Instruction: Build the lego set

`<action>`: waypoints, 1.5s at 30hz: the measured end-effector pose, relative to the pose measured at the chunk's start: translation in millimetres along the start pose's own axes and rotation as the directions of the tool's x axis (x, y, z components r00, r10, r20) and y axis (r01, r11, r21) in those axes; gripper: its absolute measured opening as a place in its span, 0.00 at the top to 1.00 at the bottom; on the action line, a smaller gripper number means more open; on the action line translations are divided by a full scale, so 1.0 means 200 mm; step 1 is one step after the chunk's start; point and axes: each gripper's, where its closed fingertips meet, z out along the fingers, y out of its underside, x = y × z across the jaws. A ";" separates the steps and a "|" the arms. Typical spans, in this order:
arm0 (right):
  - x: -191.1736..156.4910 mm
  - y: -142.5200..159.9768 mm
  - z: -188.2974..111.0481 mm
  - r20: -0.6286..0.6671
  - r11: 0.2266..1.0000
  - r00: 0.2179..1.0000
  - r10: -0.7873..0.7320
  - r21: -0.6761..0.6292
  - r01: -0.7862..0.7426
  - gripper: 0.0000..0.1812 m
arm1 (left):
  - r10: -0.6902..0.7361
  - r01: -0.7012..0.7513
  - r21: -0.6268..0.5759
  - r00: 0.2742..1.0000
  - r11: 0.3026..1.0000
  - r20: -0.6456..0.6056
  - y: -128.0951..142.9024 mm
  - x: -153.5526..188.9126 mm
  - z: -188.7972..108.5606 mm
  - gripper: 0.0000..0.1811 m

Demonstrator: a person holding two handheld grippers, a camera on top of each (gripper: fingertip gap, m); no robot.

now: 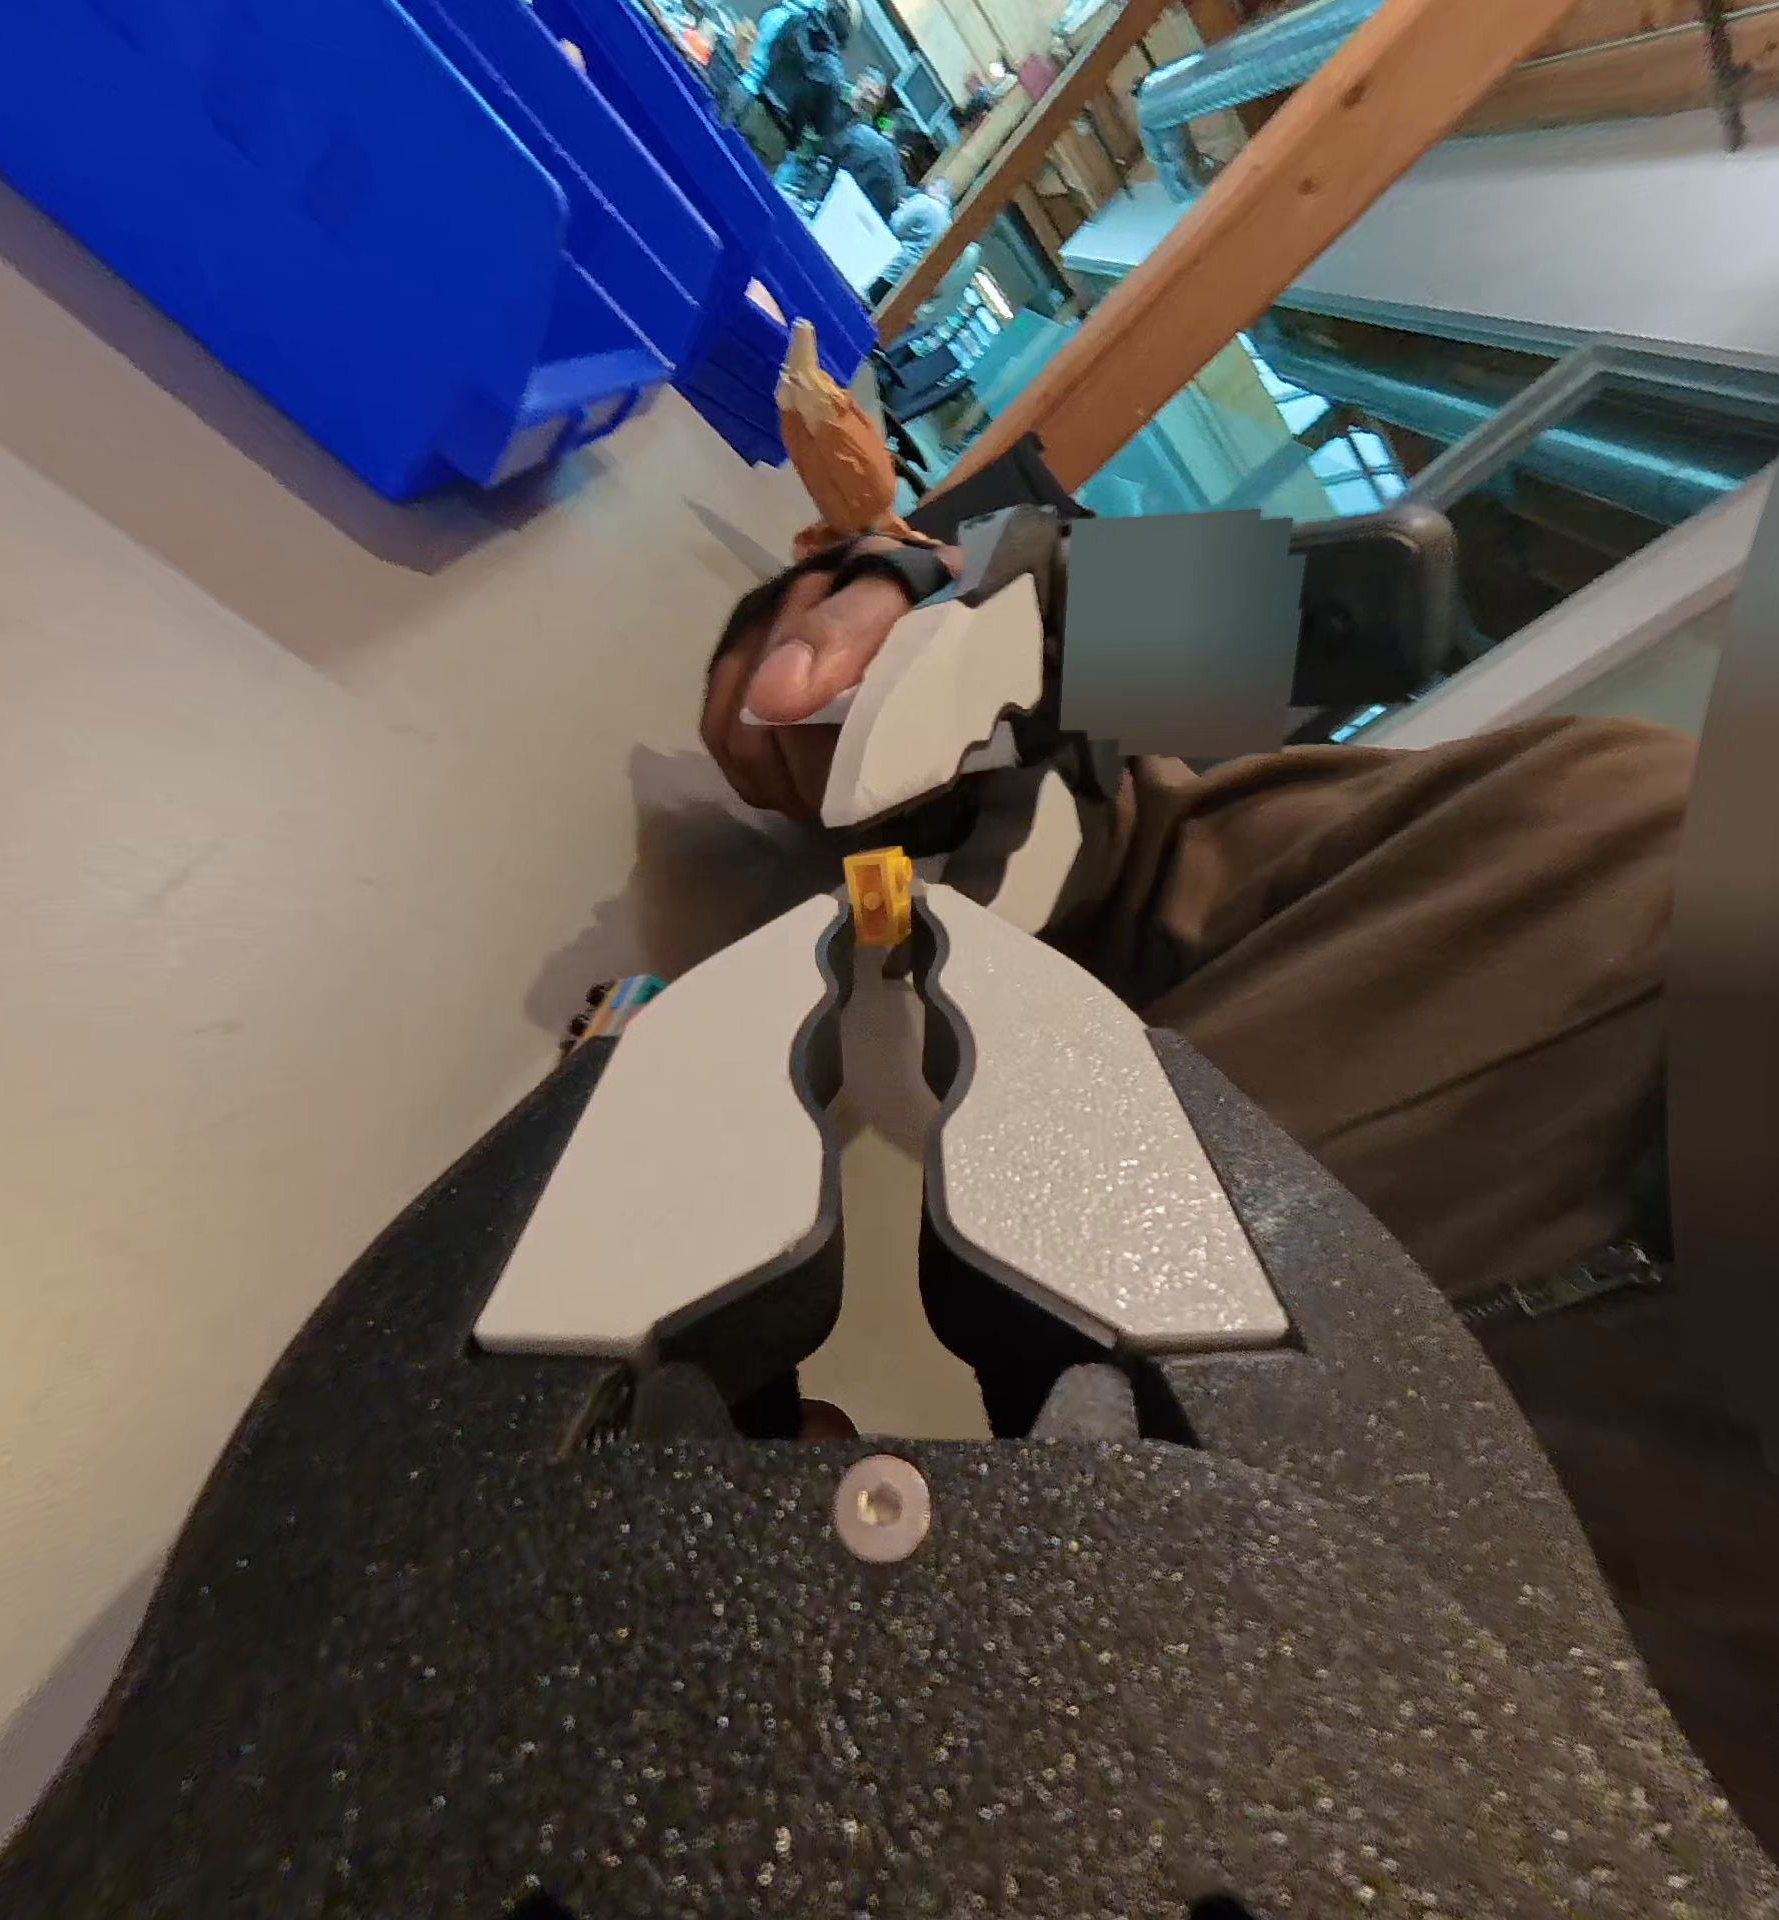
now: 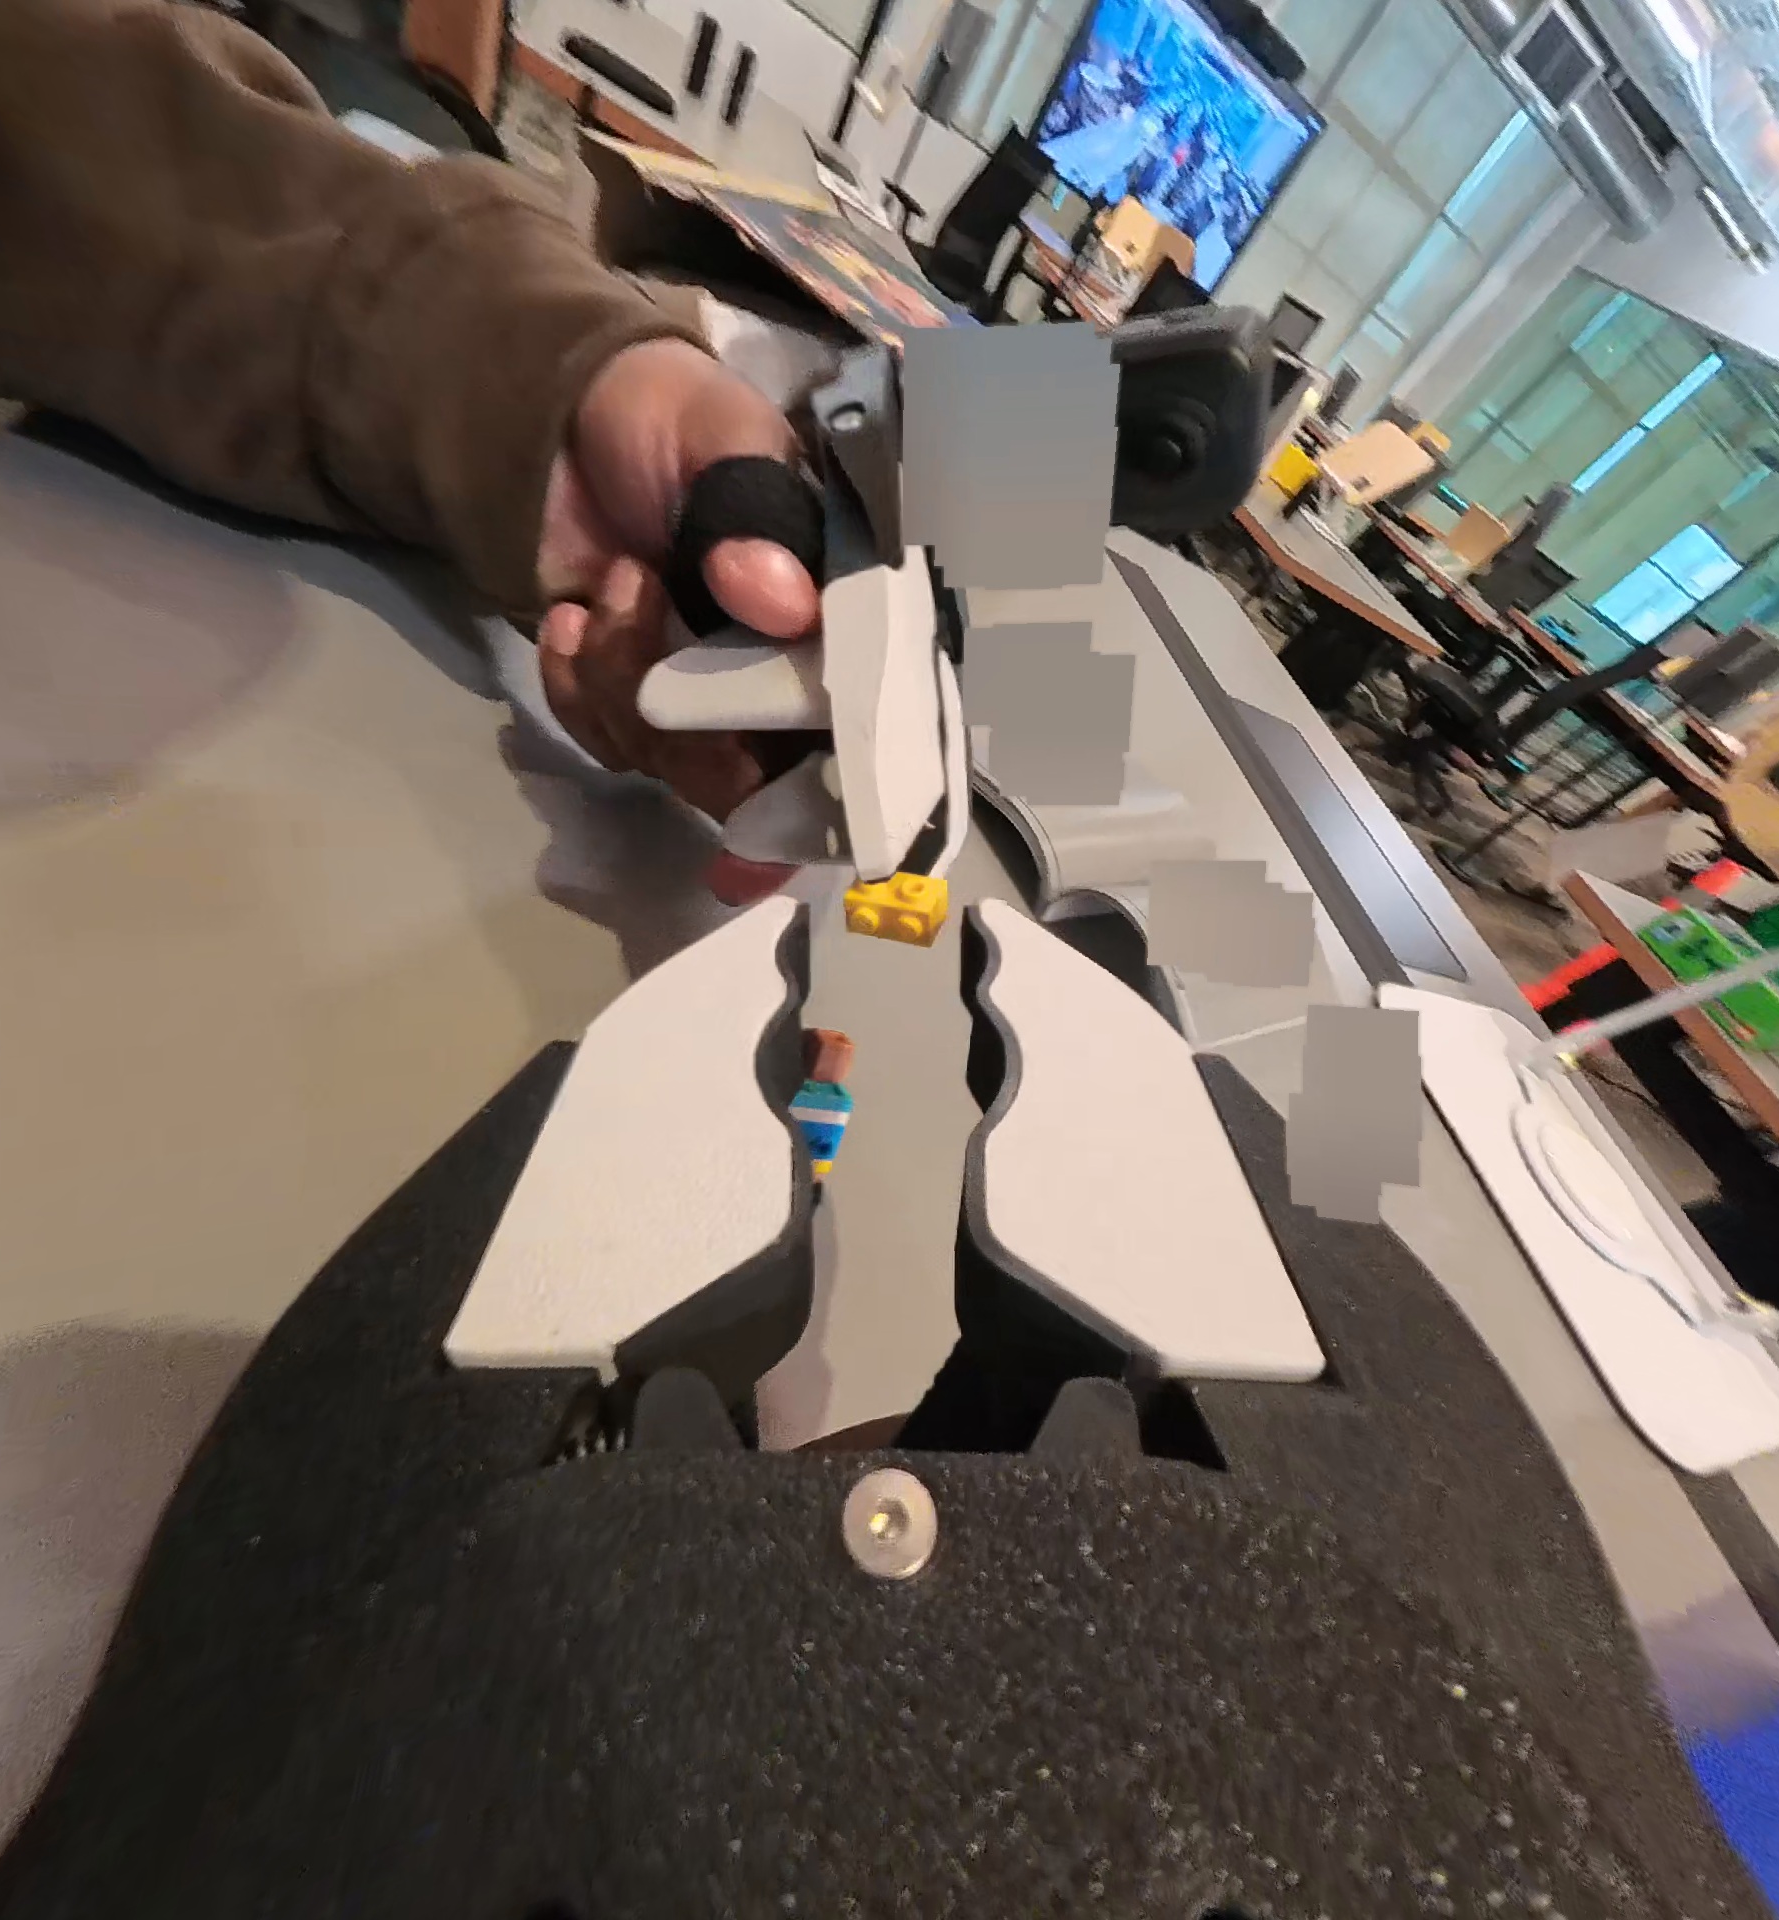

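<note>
A yellow brick (image 1: 877, 900) is clamped between the fingertips of the left gripper (image 1: 880, 914) and held above the table (image 1: 189, 831). The right gripper (image 2: 885, 920) is spread wide, nothing gripped, its tips just short of the brick. A small minifigure (image 2: 825, 1101) is seen between its fingers, below on the table.
</note>
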 end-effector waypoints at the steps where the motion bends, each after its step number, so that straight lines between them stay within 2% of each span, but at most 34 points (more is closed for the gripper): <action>1: 0.01 0.01 0.01 -0.025 1.000 1.000 -0.010 -0.022 0.009 0.84 | 0.008 -0.009 0.009 0.999 1.000 0.034 -0.01 -0.02 0.00 0.94; 6: 0.09 0.06 0.04 -0.188 0.980 0.975 -0.115 -0.180 0.081 0.84 | 0.040 -0.050 0.052 0.983 0.997 0.179 -0.05 -0.08 -0.02 0.94; 10: 0.09 0.11 0.07 -0.225 0.949 0.961 -0.159 -0.304 0.086 0.84 | 0.082 -0.102 0.055 0.952 0.993 0.295 -0.06 -0.13 -0.03 0.94; 19: 0.09 0.10 0.08 -0.283 0.929 0.951 -0.125 -0.369 0.012 0.90 | 0.185 -0.189 -0.035 0.882 0.981 0.432 -0.03 -0.18 -0.03 0.94; 27: 0.08 0.13 0.09 -0.280 0.914 0.952 -0.122 -0.406 -0.003 0.89 | 0.238 -0.229 -0.078 0.846 0.970 0.477 -0.02 -0.20 -0.03 0.94; 38: 0.08 0.16 0.09 -0.288 0.904 0.950 -0.117 -0.427 -0.018 0.87 | 0.225 -0.224 -0.059 0.854 0.973 0.468 -0.03 -0.19 -0.04 0.94; 45: 0.10 0.14 0.08 -0.323 0.916 0.946 -0.015 -0.384 -0.116 0.85 | 0.235 -0.251 -0.027 0.857 0.968 0.459 -0.04 -0.18 -0.03 0.94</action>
